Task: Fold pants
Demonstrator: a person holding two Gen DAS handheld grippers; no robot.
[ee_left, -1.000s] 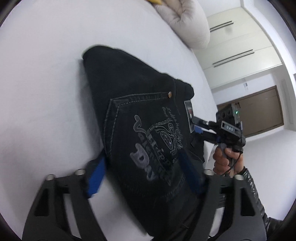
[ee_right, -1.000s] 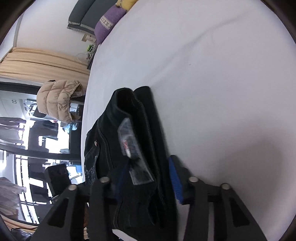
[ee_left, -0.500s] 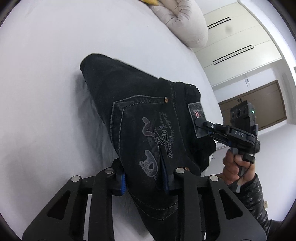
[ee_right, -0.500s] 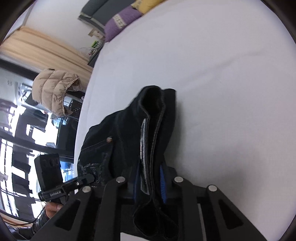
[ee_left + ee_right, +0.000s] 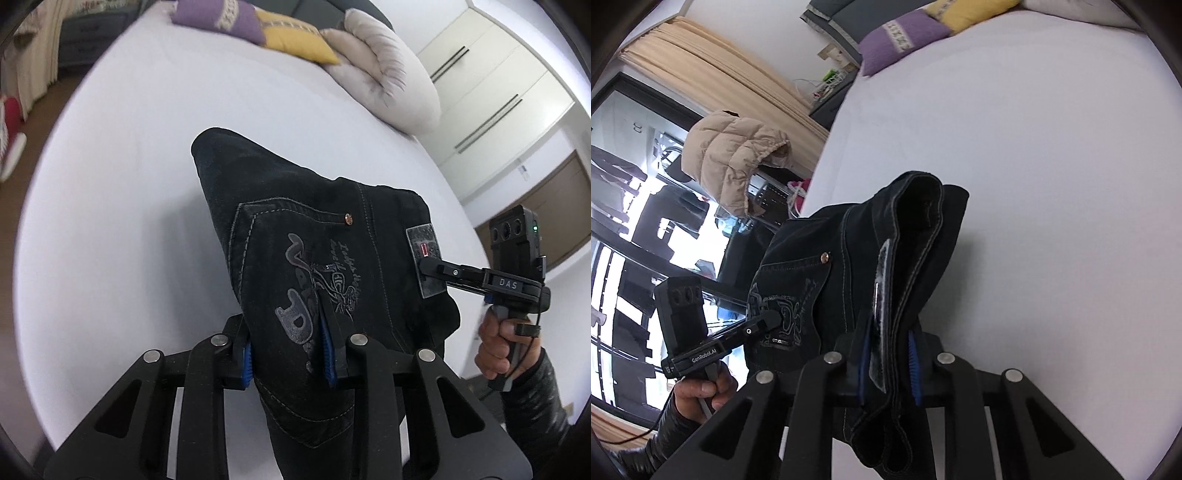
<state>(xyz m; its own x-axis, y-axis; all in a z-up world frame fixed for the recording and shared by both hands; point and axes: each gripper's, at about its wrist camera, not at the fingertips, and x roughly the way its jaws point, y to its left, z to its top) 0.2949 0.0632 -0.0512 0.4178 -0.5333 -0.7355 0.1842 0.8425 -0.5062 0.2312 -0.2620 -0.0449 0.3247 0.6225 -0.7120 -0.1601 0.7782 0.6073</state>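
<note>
Clamping the folded black pants (image 5: 332,266) at the embroidered back pocket, the left hand-held gripper (image 5: 288,350) has its blue pads pressed into the denim from both sides. The right hand-held gripper (image 5: 888,363) pinches the waistband edge beside the leather patch (image 5: 424,258). Between them the pants hang lifted above the white bed (image 5: 129,184), though the far corner may touch the sheet. Purple and yellow cushions (image 5: 258,26) lie at the bed's far end.
</note>
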